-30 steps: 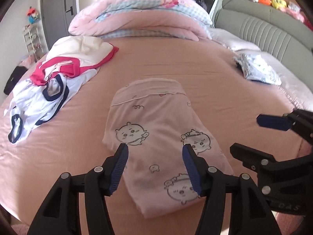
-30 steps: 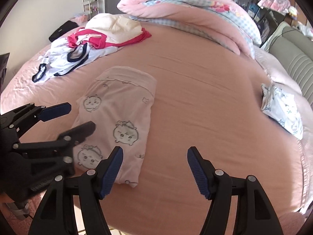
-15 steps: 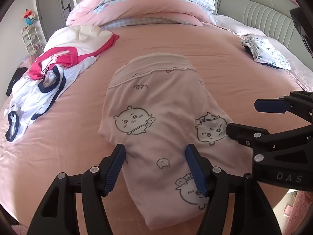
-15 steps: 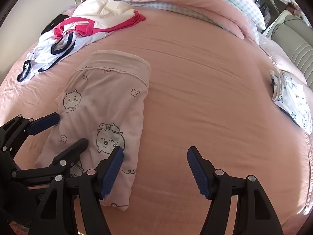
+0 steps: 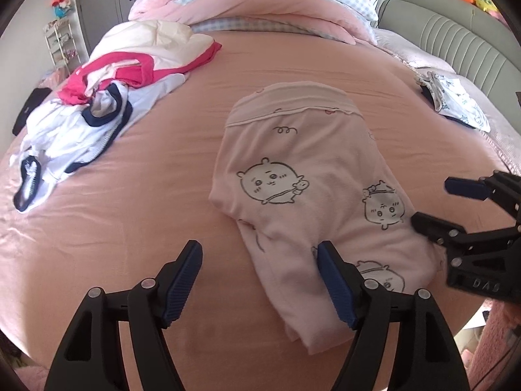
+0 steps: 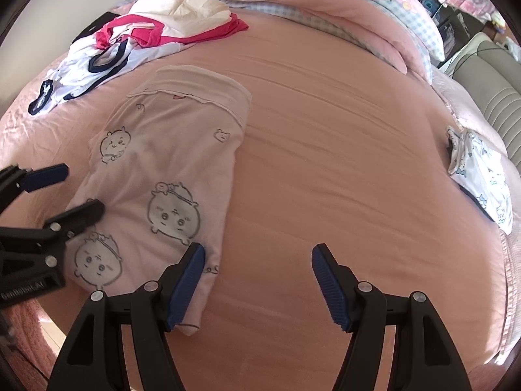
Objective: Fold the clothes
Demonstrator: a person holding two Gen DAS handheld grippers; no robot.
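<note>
Pale pink trousers with cartoon animal prints (image 5: 312, 195) (image 6: 169, 176) lie folded lengthwise on the pink bed sheet (image 5: 130, 221), waistband at the far end. My left gripper (image 5: 260, 277) hangs open over their near left edge, its right fingertip above the cloth. My right gripper (image 6: 257, 277) is open too, its left fingertip over the trousers' near right edge, the other over bare sheet. Each gripper shows at the side of the other's view, the right gripper (image 5: 436, 205) and the left gripper (image 6: 75, 189). Neither holds anything.
A heap of unfolded clothes, white, navy-trimmed and bright pink (image 5: 107, 97) (image 6: 140, 36), lies at the far left. A rolled pink duvet (image 5: 260, 3) crosses the back. A folded white printed garment (image 5: 456, 101) (image 6: 482, 176) rests near the grey headboard (image 5: 462, 45).
Both grippers have come closer to the trousers' near end and spread apart, the left toward the left edge, the right toward the right edge. The trousers lie as before.
</note>
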